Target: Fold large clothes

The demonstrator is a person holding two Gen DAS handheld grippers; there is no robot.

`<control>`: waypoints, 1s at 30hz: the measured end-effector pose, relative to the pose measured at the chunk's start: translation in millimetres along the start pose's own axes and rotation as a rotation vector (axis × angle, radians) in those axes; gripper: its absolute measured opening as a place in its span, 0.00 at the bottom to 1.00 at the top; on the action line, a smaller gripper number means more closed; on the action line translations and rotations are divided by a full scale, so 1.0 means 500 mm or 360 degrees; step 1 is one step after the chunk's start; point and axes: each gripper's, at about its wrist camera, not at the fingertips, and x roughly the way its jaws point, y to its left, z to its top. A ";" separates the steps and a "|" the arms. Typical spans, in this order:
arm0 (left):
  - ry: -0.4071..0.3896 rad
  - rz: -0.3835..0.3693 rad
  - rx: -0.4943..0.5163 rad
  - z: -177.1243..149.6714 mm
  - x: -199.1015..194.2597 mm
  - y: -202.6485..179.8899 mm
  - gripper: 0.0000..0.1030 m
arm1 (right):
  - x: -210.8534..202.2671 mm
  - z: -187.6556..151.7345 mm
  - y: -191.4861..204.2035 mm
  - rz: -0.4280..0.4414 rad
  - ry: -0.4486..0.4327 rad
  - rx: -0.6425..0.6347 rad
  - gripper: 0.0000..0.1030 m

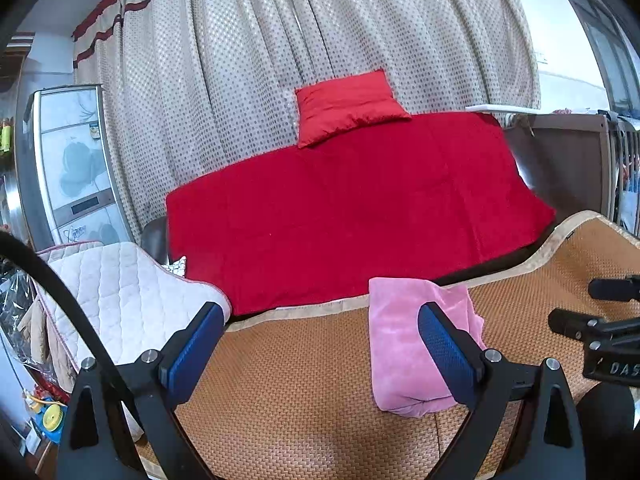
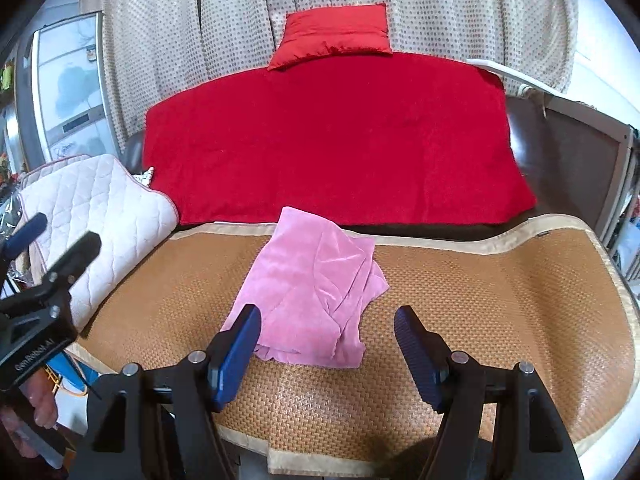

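Both the left tongs and right tongs gape wide, empty, above a folded pink garment on the woven mat; lettering "DAS" shows partly.

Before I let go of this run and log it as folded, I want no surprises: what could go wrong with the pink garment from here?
1. The pink garment is folded unevenly, with loose layers fanning out on its right side, so it may spring open.
2. Both the left gripper and the right gripper are open and hold nothing; a re-grasp might catch only the top layer.
3. The garment's far edge reaches the woven mat border near the red blanket, and could slide off.
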 end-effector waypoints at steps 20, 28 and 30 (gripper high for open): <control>-0.0048 0.0022 -0.0082 0.024 -0.056 0.018 0.95 | -0.052 -0.010 0.020 0.0001 0.0011 0.0055 0.71; -0.0070 0.0034 -0.0099 0.024 -0.072 0.024 0.95 | -0.074 -0.007 0.029 -0.0007 -0.0024 0.0046 0.71; -0.0072 0.0038 -0.0105 0.025 -0.075 0.026 0.95 | -0.079 -0.006 0.030 -0.0010 -0.0035 0.0042 0.71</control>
